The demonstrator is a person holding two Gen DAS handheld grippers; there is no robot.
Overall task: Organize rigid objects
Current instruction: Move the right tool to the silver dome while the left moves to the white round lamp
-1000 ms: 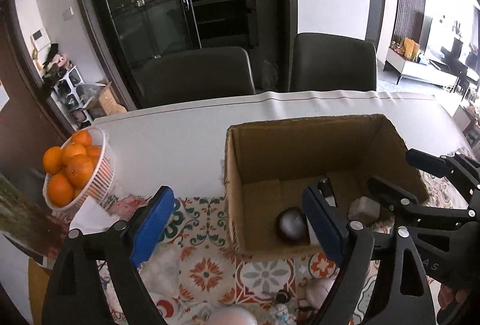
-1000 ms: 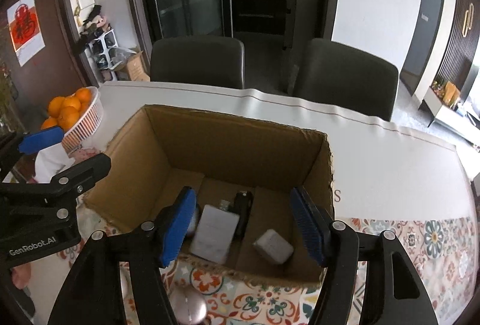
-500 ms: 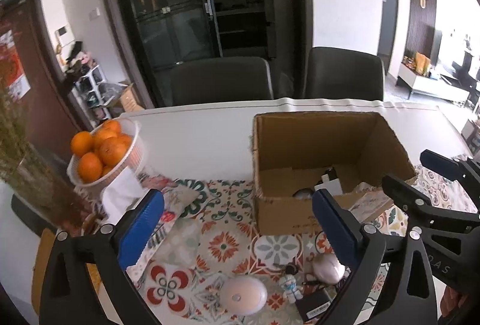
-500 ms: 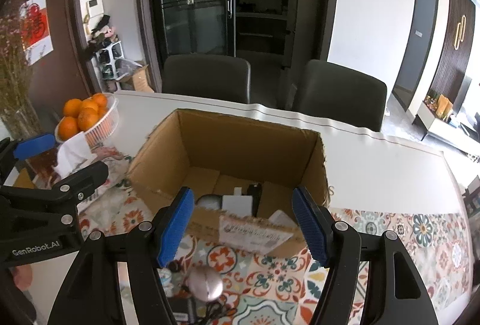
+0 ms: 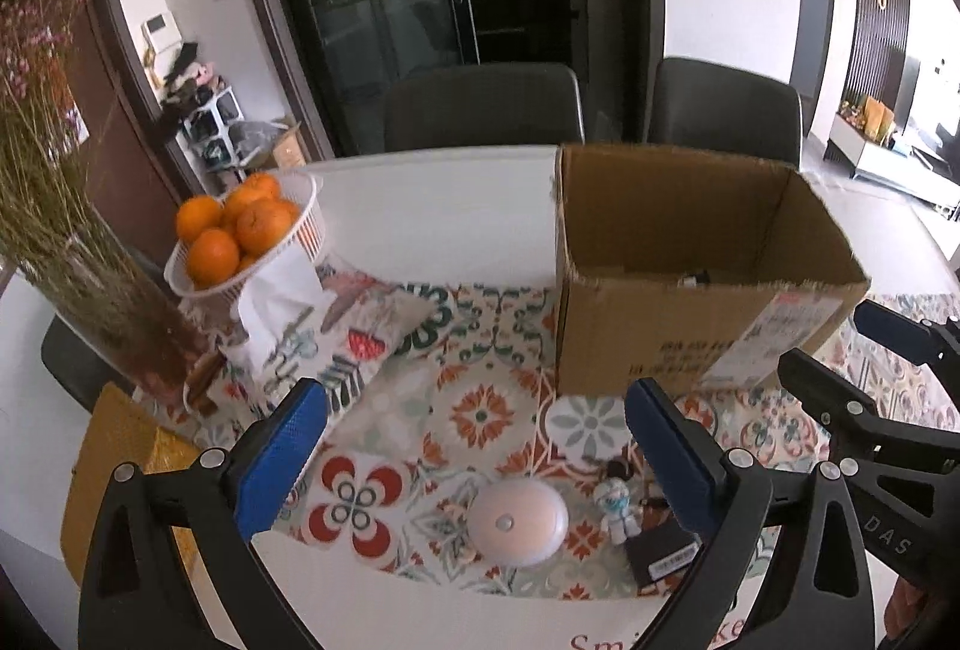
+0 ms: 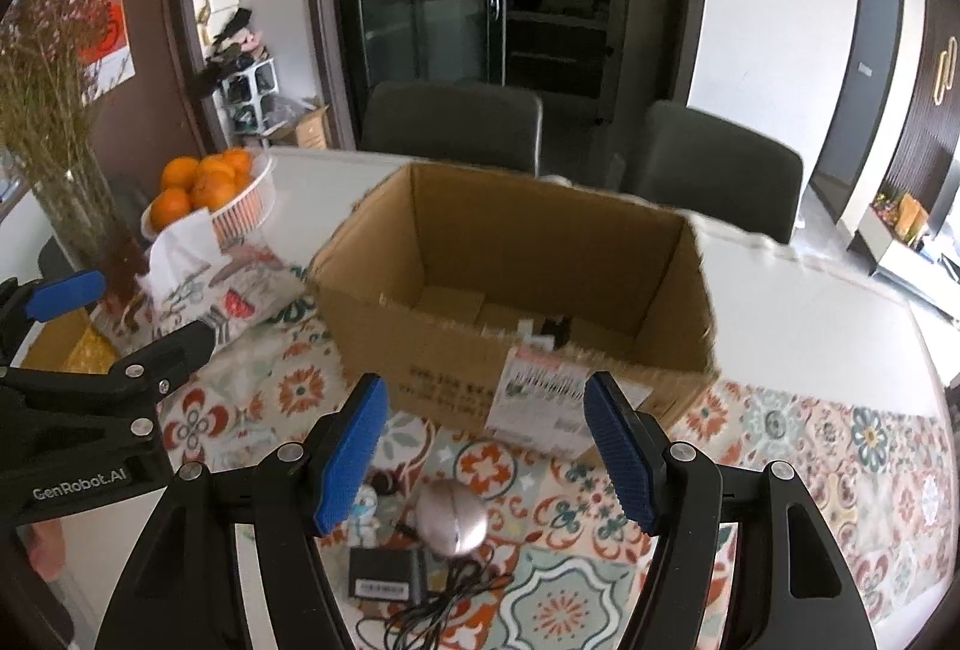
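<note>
Right wrist view showed my right gripper (image 6: 485,446) spread wide with nothing between its blue pads, hovering over the patterned tile-print mat (image 6: 780,470). Nearest beneath it lay a tangle of thin black cable (image 6: 444,599), a flat black rectangular device with a white label (image 6: 384,572), a small white-and-blue toy figure (image 6: 364,509) and a smooth silver egg-shaped object (image 6: 451,515). I judged the silver egg-shaped object the likeliest next pick, as it sat almost centred between the pads. To do that step well, I would descend straight, close across its narrow width, and keep the pads off the cable, which touched or ran under it; a rounded, glossy body could slip out sideways under an off-centre squeeze.

My left gripper (image 5: 477,461) was likewise released and empty, held above a pale pink round domed puck (image 5: 519,521) on the same mat. Both tools pointed forward and down at a moderate tilt, side by side, the left gripper's frame visible at the right camera's left edge.

Farther off stood the open brown cardboard box (image 6: 456,356), with a few items dimly visible inside. Beyond it sat a white basket of oranges (image 5: 300,224).
</note>
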